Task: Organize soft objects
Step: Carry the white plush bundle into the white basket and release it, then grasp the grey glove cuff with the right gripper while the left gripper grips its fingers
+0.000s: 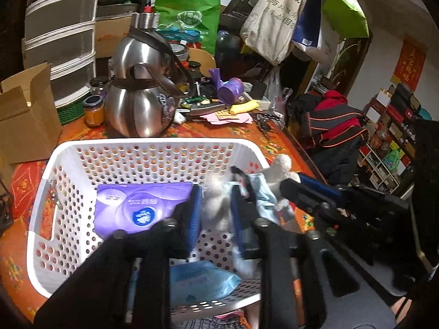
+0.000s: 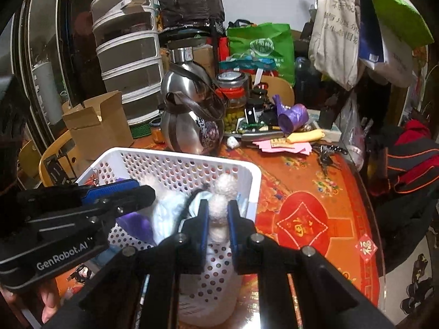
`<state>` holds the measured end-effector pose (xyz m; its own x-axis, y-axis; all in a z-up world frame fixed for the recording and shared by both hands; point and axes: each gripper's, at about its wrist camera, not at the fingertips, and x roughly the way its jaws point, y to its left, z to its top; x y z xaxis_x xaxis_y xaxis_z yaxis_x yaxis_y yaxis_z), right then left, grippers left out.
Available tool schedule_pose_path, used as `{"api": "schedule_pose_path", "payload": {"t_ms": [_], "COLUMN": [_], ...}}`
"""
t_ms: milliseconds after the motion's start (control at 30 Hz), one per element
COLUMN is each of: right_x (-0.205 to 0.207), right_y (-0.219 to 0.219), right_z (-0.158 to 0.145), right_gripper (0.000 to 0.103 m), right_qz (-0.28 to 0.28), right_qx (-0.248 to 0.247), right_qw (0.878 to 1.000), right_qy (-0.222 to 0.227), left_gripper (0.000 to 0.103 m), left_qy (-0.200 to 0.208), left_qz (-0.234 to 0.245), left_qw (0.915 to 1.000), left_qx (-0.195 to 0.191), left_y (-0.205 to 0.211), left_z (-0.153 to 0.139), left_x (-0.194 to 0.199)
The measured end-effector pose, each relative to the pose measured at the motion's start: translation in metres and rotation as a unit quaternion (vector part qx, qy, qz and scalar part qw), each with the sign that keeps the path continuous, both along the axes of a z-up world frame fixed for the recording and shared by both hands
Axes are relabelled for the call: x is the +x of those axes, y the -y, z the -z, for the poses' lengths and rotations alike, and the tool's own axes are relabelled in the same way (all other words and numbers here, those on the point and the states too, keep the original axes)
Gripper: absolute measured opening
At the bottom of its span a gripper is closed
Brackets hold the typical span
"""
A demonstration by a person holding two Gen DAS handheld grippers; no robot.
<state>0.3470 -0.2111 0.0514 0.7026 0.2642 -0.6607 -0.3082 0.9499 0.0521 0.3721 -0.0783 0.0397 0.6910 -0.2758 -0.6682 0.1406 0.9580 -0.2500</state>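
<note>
A white perforated basket sits on an orange patterned table. Both grippers meet over its 3 o'clock rim.

In the right wrist view, the right gripper has its jaws closed to a narrow gap on a white fluffy plush toy. The toy's head pokes up past the fingertips toward 12 o'clock, and its body hangs down at 6 o'clock. Pale blue fabric on the toy shows at 9 o'clock of the fingers, just inside the basket rim.

In the left wrist view, the left gripper reaches into the basket with its jaws partly open. The plush toy lies blurred between the blue fingers; whether the pads touch it I cannot tell.

Inside the basket, a purple tissue pack lies at 9 o'clock of the left gripper, and a light blue packet lies at 6 o'clock, near the front wall.

Beyond the basket at 12 o'clock stand two steel kettles, with a cardboard box at 10 o'clock.
</note>
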Motion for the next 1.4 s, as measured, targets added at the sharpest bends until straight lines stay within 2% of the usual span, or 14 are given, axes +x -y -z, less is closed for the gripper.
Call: {"api": "schedule_pose_path", "payload": {"t_ms": [33, 67, 100, 133, 233, 267, 433, 667, 833, 1000, 1167, 1300, 1333, 1400], "right_x": [-0.002, -0.003, -0.004, -0.005, -0.012, -0.016, -0.033, -0.036, -0.061, -0.122, -0.180, -0.208, -0.207, -0.203], "right_y": [0.000, 0.001, 0.002, 0.004, 0.012, 0.014, 0.024, 0.020, 0.021, 0.018, 0.010, 0.007, 0.007, 0.004], "right_z": [-0.001, -0.001, -0.002, -0.003, -0.008, -0.010, -0.015, -0.013, -0.012, 0.008, 0.055, 0.083, 0.089, 0.100], "right_gripper": [0.020, 0.031, 0.035, 0.044, 0.071, 0.074, 0.077, 0.078, 0.078, 0.078, 0.078, 0.078, 0.076, 0.061], "right_qz": [-0.001, 0.000, 0.003, 0.007, 0.014, 0.016, 0.022, 0.029, 0.020, -0.008, -0.018, -0.021, -0.018, -0.019], "right_qx": [0.001, 0.004, 0.006, 0.010, 0.023, 0.026, 0.044, 0.036, 0.061, 0.082, 0.073, 0.075, 0.077, 0.077], "right_qw": [1.000, 1.000, 1.000, 1.000, 1.000, 0.999, 0.998, 0.999, 0.998, 0.996, 0.997, 0.997, 0.997, 0.997], "right_qy": [0.004, 0.006, 0.006, 0.006, 0.015, 0.020, 0.030, 0.025, 0.016, 0.018, -0.014, -0.003, -0.006, -0.018], "left_gripper": [0.044, 0.050, 0.057, 0.062, 0.066, 0.066, 0.070, 0.074, 0.074, 0.076, 0.078, 0.080, 0.080, 0.080], "left_qy": [0.001, 0.005, 0.010, 0.015, 0.019, 0.022, 0.034, 0.038, 0.047, 0.031, 0.026, -0.001, -0.006, -0.023], "left_qz": [-0.005, -0.009, -0.016, -0.016, -0.020, -0.023, -0.033, -0.028, -0.024, -0.029, -0.048, -0.040, -0.040, -0.039], "left_qw": [1.0000, 0.9999, 0.9998, 0.9998, 0.9996, 0.9995, 0.9988, 0.9986, 0.9976, 0.9984, 0.9979, 0.9989, 0.9988, 0.9984], "left_qx": [-0.002, -0.001, 0.002, 0.002, -0.002, -0.004, 0.010, 0.023, 0.045, 0.038, 0.035, 0.025, 0.027, 0.033], "left_y": [-0.002, -0.005, -0.008, -0.012, -0.024, -0.031, -0.052, -0.071, -0.080, -0.104, -0.126, -0.129, -0.128, -0.123], "left_z": [0.000, 0.000, -0.001, -0.001, -0.003, -0.003, -0.008, -0.016, -0.015, 0.015, 0.054, 0.091, 0.098, 0.114], "left_x": [-0.001, -0.004, -0.007, -0.011, -0.021, -0.027, -0.047, -0.068, -0.114, -0.174, -0.227, -0.242, -0.241, -0.234]}}
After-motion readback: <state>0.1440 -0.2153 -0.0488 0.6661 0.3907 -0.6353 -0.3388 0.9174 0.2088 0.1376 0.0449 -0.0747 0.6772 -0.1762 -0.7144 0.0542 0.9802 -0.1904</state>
